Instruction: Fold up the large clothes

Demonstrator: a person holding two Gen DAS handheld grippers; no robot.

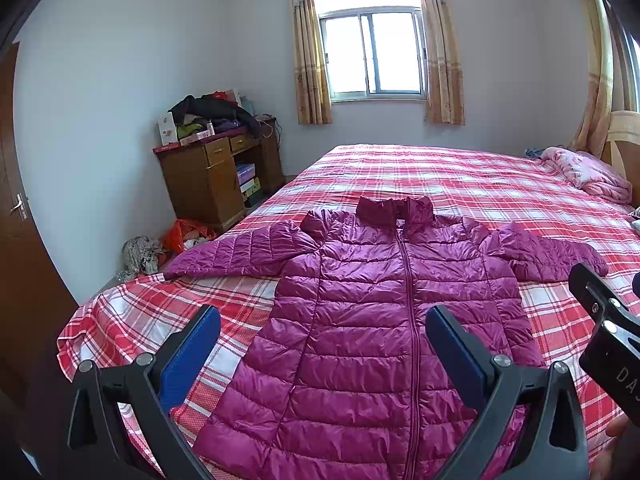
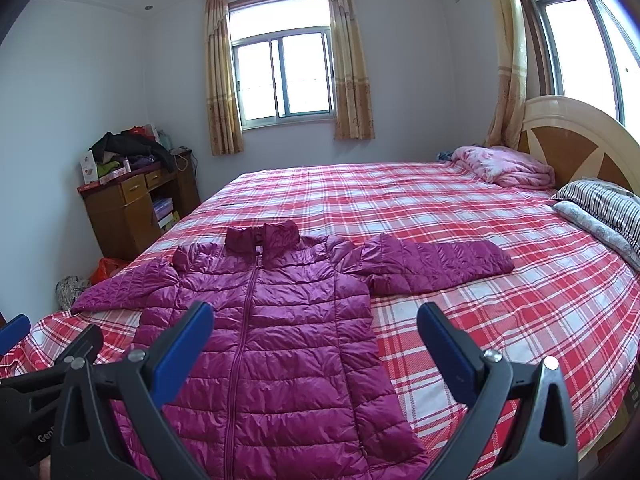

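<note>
A magenta quilted puffer jacket [image 1: 360, 320] lies flat, zipped, front up on the red plaid bed [image 1: 460, 176], collar toward the window, both sleeves spread out sideways. It also shows in the right wrist view [image 2: 272, 340]. My left gripper [image 1: 322, 334] is open and empty, held above the jacket's lower body. My right gripper [image 2: 316, 332] is open and empty, above the jacket's right side and hem. The right gripper's body shows at the right edge of the left wrist view [image 1: 608, 332]. The left one shows at the left edge of the right wrist view [image 2: 52, 368].
A pink folded quilt [image 2: 504, 164] and striped pillows [image 2: 604, 204] lie by the headboard [image 2: 576, 140]. A wooden desk [image 1: 216, 176] piled with clothes stands in the left corner, with bags [image 1: 184, 236] on the floor beside it. A door [image 1: 20, 240] is at far left.
</note>
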